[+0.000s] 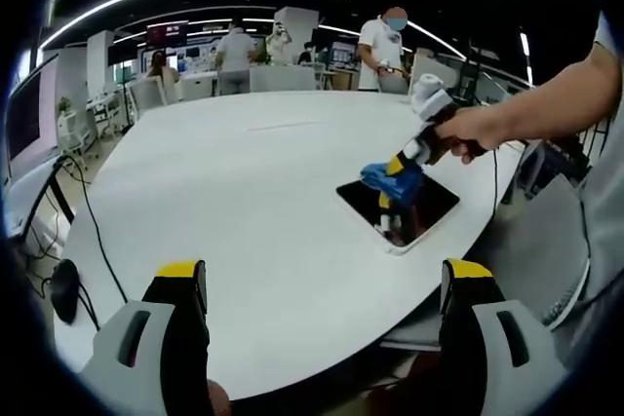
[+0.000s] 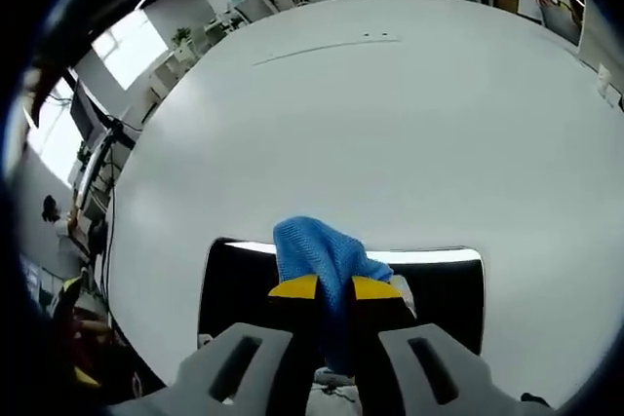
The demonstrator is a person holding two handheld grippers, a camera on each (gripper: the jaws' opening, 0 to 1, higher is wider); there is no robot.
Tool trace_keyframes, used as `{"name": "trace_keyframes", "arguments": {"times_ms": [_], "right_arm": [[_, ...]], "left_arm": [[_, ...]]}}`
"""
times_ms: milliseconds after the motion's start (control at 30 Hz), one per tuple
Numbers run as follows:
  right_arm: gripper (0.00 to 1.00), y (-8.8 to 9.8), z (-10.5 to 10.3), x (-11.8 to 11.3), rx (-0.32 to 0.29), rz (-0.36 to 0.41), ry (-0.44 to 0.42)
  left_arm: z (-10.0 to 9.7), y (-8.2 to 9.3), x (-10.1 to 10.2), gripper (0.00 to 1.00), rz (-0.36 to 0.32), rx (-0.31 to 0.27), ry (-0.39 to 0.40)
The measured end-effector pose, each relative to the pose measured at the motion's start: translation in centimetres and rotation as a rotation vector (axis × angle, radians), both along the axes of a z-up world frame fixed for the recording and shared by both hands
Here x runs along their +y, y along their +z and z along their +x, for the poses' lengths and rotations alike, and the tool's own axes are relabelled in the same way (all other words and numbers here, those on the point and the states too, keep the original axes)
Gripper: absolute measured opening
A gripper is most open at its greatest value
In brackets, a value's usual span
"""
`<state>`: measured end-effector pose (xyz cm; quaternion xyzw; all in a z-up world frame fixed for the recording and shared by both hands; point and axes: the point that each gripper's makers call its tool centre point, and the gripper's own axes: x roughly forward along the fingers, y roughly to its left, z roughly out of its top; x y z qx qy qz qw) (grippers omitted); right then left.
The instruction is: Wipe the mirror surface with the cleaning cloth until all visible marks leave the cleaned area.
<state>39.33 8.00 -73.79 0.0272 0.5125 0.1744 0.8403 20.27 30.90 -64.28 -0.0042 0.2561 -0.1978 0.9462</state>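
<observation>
Centrally, low in right gripper view: right gripper (image 2: pixel 334 289), yellow-tipped jaws pinched tight on blue cleaning cloth (image 2: pixel 317 252). Cloth bunched, pressed on dark mirror (image 2: pixel 239 284), which spans lower middle of frame. Mirror lies flat on big white table (image 2: pixel 390 114). Left gripper view: left gripper (image 1: pixel 327 280) at bottom of frame, jaws spread wide, holding nothing, above near table edge. Right of centre there, person's hand (image 1: pixel 468 133) grips right gripper, cloth on mirror near table's right edge. People stand at upper frame, beyond table.
</observation>
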Motion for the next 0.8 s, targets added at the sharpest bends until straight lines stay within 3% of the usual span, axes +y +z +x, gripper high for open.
{"name": "trace_keyframes", "arguments": {"times_ms": [800], "right_arm": [[0.05,-0.1,-0.7,6.6,0.017,-0.005,0.096]], "left_arm": [[-0.5,-0.5,0.4,0.99,-0.017,0.029,-0.017]]}}
